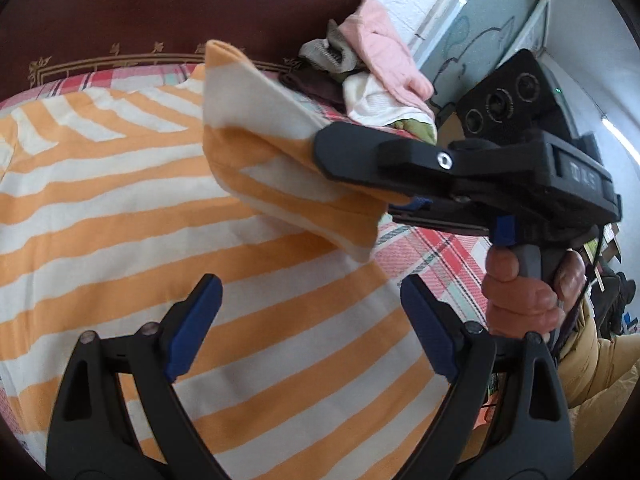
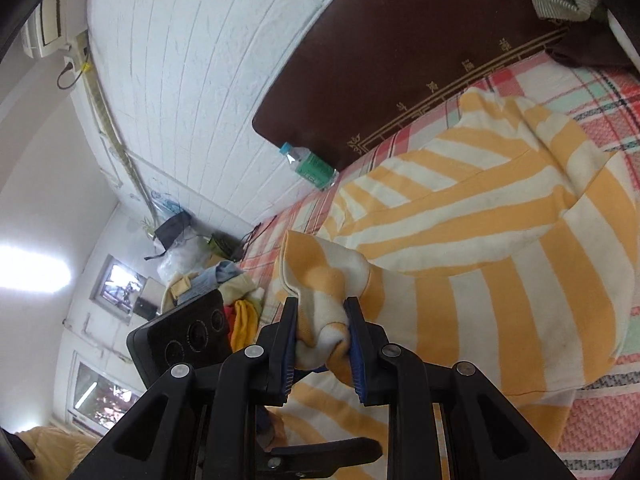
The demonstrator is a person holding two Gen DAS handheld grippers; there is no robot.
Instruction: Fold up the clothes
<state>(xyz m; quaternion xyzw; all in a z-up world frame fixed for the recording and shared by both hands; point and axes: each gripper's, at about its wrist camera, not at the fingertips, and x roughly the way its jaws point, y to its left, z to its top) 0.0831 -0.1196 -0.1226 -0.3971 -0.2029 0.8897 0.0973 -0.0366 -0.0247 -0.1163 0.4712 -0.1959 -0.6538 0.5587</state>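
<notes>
The bed with the pink-and-red plaid cover (image 1: 432, 256) lies under both tools and carries the work. Spread over it, directly below the left tool (image 1: 312, 324), is the orange-and-white striped knit garment (image 1: 120, 208), lying mostly flat. The dark brown headboard with gold trim (image 1: 140, 8) stands beyond both tools. A loose pile of pink, grey and white clothes (image 1: 376, 76) sits beyond the right tool (image 2: 322, 336), against the headboard.

The left tool stands wide open above the garment body, gripping nothing. The right tool is clamped on a bunched edge of the garment, probably a sleeve end (image 2: 320, 280), and holds it raised over the body, with the cloth sagging between grip and bed.

Risks, as judged:
- The bunched grip is thick and uneven; a tug against the cloth's own weight may let it slip out.
- Carrying the sleeve across may drag the body and wrinkle it, since the left tool pins nothing.
- A skewed release would leave a crooked fold.
</notes>
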